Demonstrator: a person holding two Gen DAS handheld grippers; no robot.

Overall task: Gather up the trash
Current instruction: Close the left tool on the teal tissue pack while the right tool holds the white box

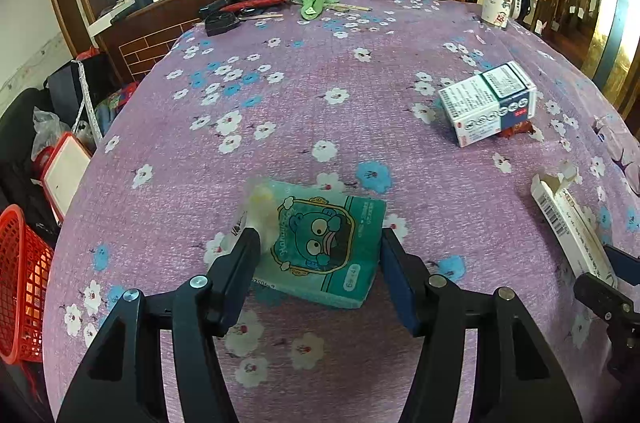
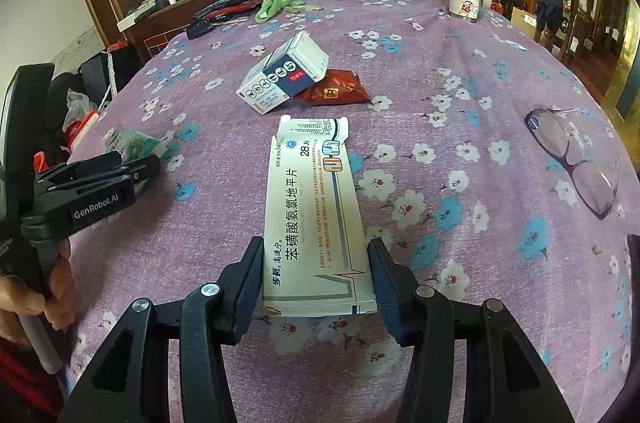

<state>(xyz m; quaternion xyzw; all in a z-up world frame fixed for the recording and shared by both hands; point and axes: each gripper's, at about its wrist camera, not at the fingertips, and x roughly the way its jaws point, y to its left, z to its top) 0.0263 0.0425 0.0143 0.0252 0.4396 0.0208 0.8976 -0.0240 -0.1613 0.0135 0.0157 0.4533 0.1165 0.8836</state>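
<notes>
A teal tissue pack with a cartoon face lies flat on the purple flowered surface. A long white pill box, flattened and open at its far end, lies flat. A white-blue box leans on a red sachet.

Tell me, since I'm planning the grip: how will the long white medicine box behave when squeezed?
The long white medicine box has an open end flap, so it is probably empty and light. Thin card would likely crush. Lying flat, it should slide, not roll.
</notes>
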